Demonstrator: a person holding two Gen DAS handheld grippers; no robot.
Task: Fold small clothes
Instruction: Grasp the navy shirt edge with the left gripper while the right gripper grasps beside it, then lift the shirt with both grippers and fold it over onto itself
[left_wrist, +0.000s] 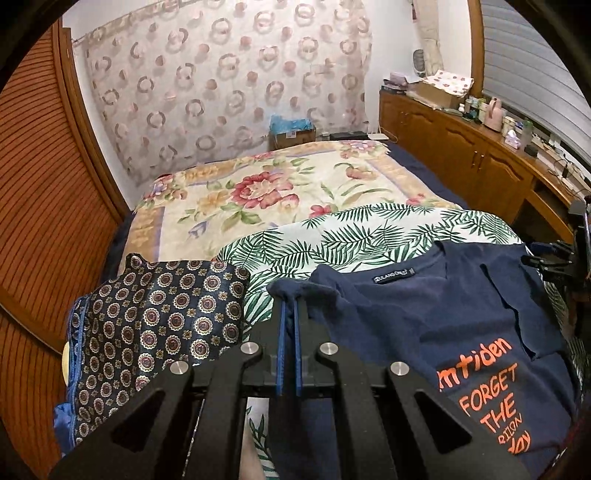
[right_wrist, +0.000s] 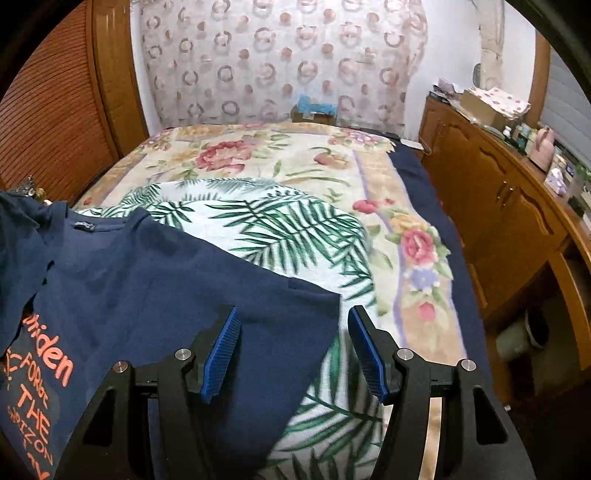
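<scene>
A navy T-shirt (left_wrist: 424, 317) with orange lettering lies on a palm-leaf cloth (left_wrist: 369, 232) on the bed. My left gripper (left_wrist: 290, 299) is shut on the shirt's left sleeve edge, which bunches over the fingertips. In the right wrist view the same shirt (right_wrist: 147, 280) spreads at the left. My right gripper (right_wrist: 293, 317) is open, its jaws wide apart around the shirt's right sleeve corner, not closed on it. The right gripper also shows at the far right of the left wrist view (left_wrist: 554, 258).
A navy medallion-patterned cloth (left_wrist: 155, 317) lies left of the shirt. A floral blanket (right_wrist: 258, 158) covers the bed. Wooden cabinets (right_wrist: 498, 206) with clutter on top run along the right; a slatted wooden door (left_wrist: 37, 184) stands on the left.
</scene>
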